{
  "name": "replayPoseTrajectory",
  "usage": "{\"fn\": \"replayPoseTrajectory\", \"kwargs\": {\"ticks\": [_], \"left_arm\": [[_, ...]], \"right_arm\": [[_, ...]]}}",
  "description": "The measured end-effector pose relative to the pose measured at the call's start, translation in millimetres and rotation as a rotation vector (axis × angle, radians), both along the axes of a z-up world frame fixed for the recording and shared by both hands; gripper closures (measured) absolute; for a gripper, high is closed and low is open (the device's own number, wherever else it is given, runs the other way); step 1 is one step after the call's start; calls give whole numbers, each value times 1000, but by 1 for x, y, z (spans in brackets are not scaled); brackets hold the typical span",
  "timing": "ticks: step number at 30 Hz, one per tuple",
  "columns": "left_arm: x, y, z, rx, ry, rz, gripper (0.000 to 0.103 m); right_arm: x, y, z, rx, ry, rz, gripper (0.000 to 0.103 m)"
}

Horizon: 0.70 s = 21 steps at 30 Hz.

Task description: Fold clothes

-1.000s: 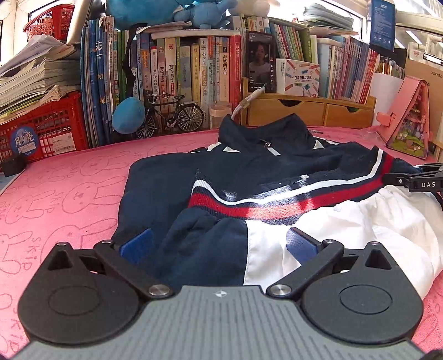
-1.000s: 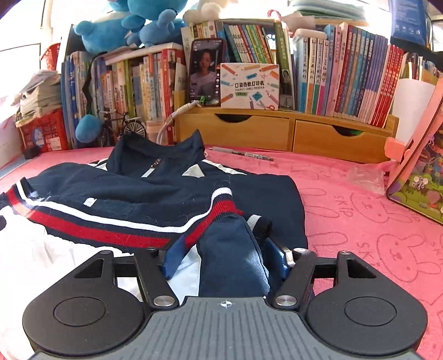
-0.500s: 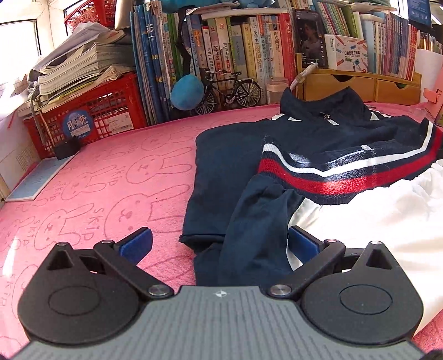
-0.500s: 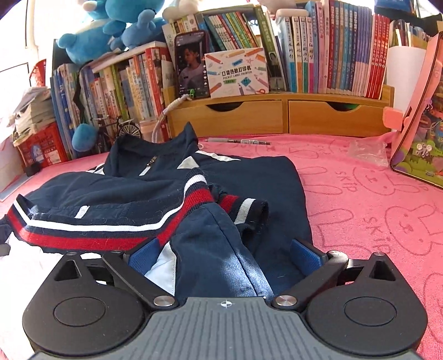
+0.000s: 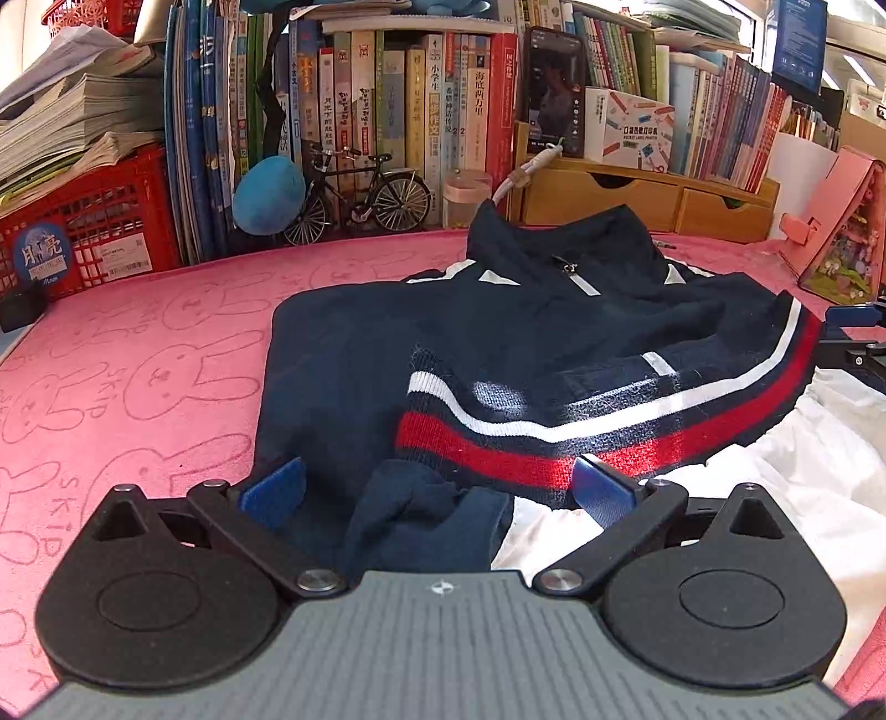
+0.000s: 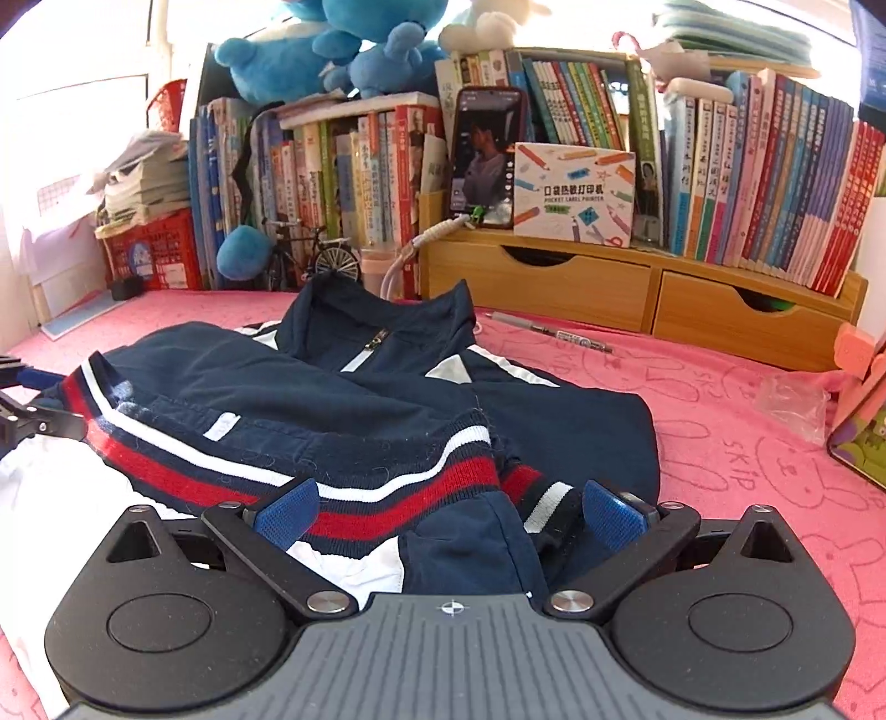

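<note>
The left gripper [image 5: 437, 490] sits at the bottom of the left wrist view with its 2 blue pads [image 5: 274, 487] spread wide; a bunched navy fold of the jacket [image 5: 554, 354] lies between them, touched by neither pad. The right gripper [image 6: 448, 512] fills the bottom of the right wrist view, its jaws wide but closing, with the striped hem and a navy fold of the jacket between the pads and no pad pressing on the cloth.

In the left wrist view, from the left edge: a red crate [image 5: 83, 232] stacked with papers stands at upper left, then a row of upright books [image 5: 354, 111], a blue plush ball [image 5: 268, 194] and a small model bicycle [image 5: 360, 194] at upper centre. The jacket lies in the middle of the frame on the pink bunny-print cloth [image 5: 138, 354], collar toward the books, its red and white stripes running toward the right, white lining at lower right. A wooden drawer unit [image 5: 637, 199] stands at upper right, and the tip of the right gripper shows at the right edge.

In the right wrist view, the left gripper's tip shows at the left edge; the jacket spreads across the centre left; a pen [image 6: 554, 332] lies just beyond it before the drawer unit; a phone [image 6: 487, 155] leans upright above, with blue plush toys [image 6: 332, 50] on top of the books.
</note>
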<state>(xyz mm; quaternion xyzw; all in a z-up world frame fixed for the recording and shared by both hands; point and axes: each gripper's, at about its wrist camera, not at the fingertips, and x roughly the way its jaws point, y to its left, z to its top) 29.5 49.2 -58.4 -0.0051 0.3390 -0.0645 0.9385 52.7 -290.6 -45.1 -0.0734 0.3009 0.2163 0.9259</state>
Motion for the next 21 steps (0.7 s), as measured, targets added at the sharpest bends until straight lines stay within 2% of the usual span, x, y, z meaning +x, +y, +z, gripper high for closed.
{"fn": "replayPoseTrajectory", "kwargs": {"ticks": [1, 2, 4, 5, 6, 7, 10, 11, 15, 17, 19, 20, 21], "left_arm": [[-1, 0, -1, -15, -11, -2, 5], [-2, -1, -1, -18, -19, -4, 14], [-12, -5, 4, 11, -66, 12, 45], [-16, -7, 8, 27, -87, 20, 62], [-20, -7, 13, 25, -106, 28, 68], [-22, -5, 18, 16, -123, 35, 80], [-18, 4, 43, -45, -180, 68, 88], [-13, 7, 52, -54, -203, 80, 97], [12, 11, 81, -65, -284, 102, 99], [25, 9, 82, -51, -262, 76, 97], [35, 7, 78, -45, -221, 48, 89], [37, 6, 73, -49, -190, 34, 70], [34, 6, 66, -38, -166, 19, 47]], "right_arm": [[1, 4, -3, -24, 21, 20, 17], [0, 9, -7, -43, 23, 29, 35], [-7, 15, -12, -69, 2, 34, 43], [-11, 16, -11, -74, -22, 30, 64], [-14, 14, -8, -55, -32, 16, 74], [-16, 12, -2, -27, -47, 5, 76], [-21, 7, 20, 29, -112, -17, 81], [-21, 7, 29, 40, -144, -25, 82], [-10, 9, 62, 93, -238, -37, 82], [5, 13, 65, 84, -246, -48, 82], [22, 17, 53, 60, -194, -68, 81], [29, 18, 45, 52, -161, -77, 81], [30, 17, 36, 41, -137, -83, 80]]}}
